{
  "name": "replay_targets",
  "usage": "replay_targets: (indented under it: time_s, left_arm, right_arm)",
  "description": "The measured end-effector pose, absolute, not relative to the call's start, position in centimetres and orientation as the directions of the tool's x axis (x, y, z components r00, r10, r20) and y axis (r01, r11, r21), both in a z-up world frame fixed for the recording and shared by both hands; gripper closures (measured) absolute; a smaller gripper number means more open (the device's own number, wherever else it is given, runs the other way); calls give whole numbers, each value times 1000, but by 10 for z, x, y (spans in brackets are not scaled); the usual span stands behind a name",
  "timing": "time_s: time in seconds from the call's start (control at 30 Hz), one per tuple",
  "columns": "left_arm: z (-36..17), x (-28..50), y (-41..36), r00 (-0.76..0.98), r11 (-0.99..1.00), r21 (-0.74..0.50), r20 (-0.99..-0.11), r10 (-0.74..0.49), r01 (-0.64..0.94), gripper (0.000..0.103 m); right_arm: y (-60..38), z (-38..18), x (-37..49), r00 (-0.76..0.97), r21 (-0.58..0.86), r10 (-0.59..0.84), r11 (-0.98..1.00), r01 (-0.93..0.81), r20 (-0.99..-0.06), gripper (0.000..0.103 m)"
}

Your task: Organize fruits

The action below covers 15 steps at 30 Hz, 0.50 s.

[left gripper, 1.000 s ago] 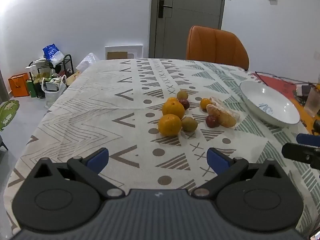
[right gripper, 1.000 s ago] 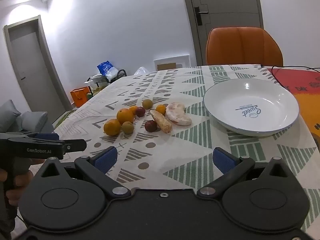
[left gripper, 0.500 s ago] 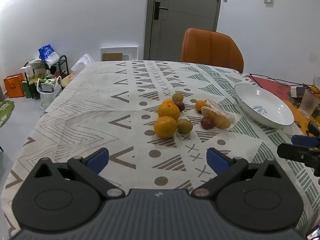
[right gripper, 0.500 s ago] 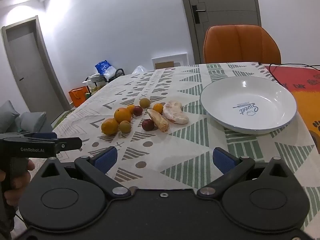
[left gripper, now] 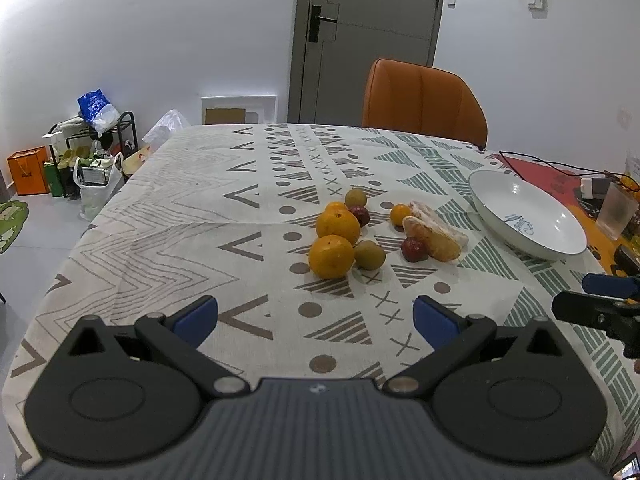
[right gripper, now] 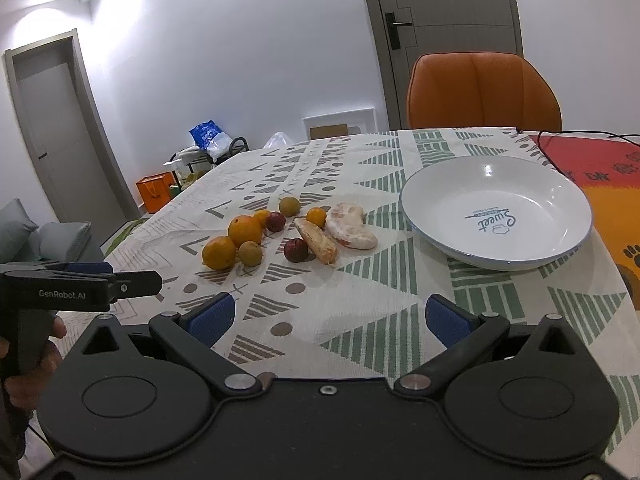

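Observation:
A cluster of fruit lies mid-table: two large oranges, small green-brown fruits, dark red fruits, a small orange and peeled citrus segments. An empty white bowl sits to their right. My left gripper hovers open near the table's front edge, well short of the fruit. My right gripper is open too, nothing between its fingers, facing the fruit and the bowl.
An orange chair stands at the far side of the patterned tablecloth. A red mat, cables and a cup lie right of the bowl. Bags and a rack sit on the floor at left.
Both grippers have drawn back slightly, so the fruit and bowl look a little farther away. Both jaws remain open; no fruit has moved.

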<state>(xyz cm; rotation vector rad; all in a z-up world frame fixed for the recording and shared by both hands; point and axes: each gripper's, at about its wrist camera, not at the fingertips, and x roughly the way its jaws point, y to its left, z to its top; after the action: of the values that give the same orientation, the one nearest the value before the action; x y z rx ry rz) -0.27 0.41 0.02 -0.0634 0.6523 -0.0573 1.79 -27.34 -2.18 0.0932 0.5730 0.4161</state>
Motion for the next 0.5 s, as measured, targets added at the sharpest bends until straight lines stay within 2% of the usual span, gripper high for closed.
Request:
replay_targets:
  time_s: [0.5]
  left_arm:
    - [5, -4, 9, 804, 997, -69, -591, -62, 26, 0]
  right_arm:
    - [-277, -23, 20, 764, 196, 391, 920, -339, -513, 0]
